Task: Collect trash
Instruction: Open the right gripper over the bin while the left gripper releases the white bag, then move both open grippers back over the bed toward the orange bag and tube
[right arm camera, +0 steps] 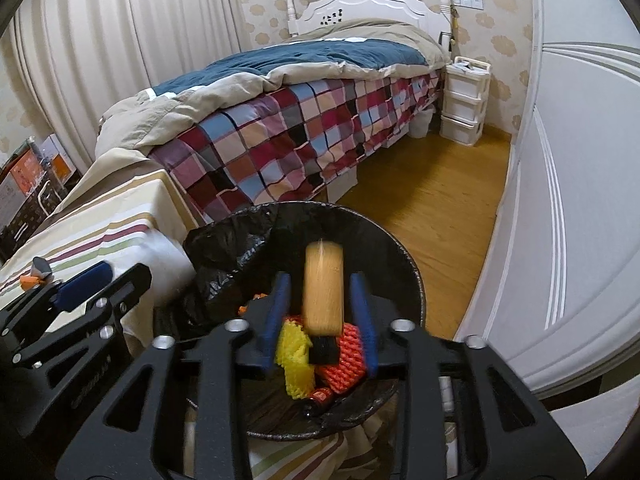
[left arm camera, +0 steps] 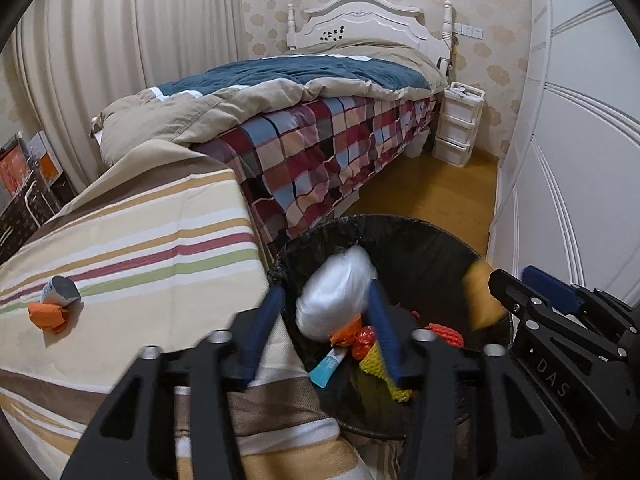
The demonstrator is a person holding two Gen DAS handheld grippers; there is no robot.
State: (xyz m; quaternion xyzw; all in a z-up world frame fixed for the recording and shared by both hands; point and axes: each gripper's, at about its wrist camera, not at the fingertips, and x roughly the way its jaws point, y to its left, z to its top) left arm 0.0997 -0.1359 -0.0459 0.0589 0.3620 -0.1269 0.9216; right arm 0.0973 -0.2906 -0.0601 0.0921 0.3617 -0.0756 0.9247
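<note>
A black-lined trash bin (left arm camera: pixel 400 225) (right arm camera: pixel 360 216) stands beside the striped table (left arm camera: pixel 140 240). My left gripper (left arm camera: pixel 325 290) is over the bin, open, with a crumpled white plastic wad (left arm camera: pixel 336 300) between its blue fingers; a gap shows on the wad's left side. Over the bin too, my right gripper (right arm camera: pixel 320 278) is open around a blurred tan cylinder (right arm camera: pixel 324 288) (left arm camera: pixel 484 296), with gaps on both sides. In the bin lie an orange net (right arm camera: pixel 348 356), a yellow foam net (right arm camera: pixel 294 354) and a blue tube (left arm camera: pixel 326 368). An orange wrapper (left arm camera: pixel 48 316) and a grey tube (left arm camera: pixel 62 290) remain on the table.
A bed with a checked cover (left arm camera: pixel 312 152) runs along the back. White drawers (left arm camera: pixel 458 124) stand by its head. A white wardrobe (left arm camera: pixel 568 140) lines the right side, with wooden floor (right arm camera: pixel 432 200) between it and the bed. Boxes (left arm camera: pixel 24 176) stand at far left.
</note>
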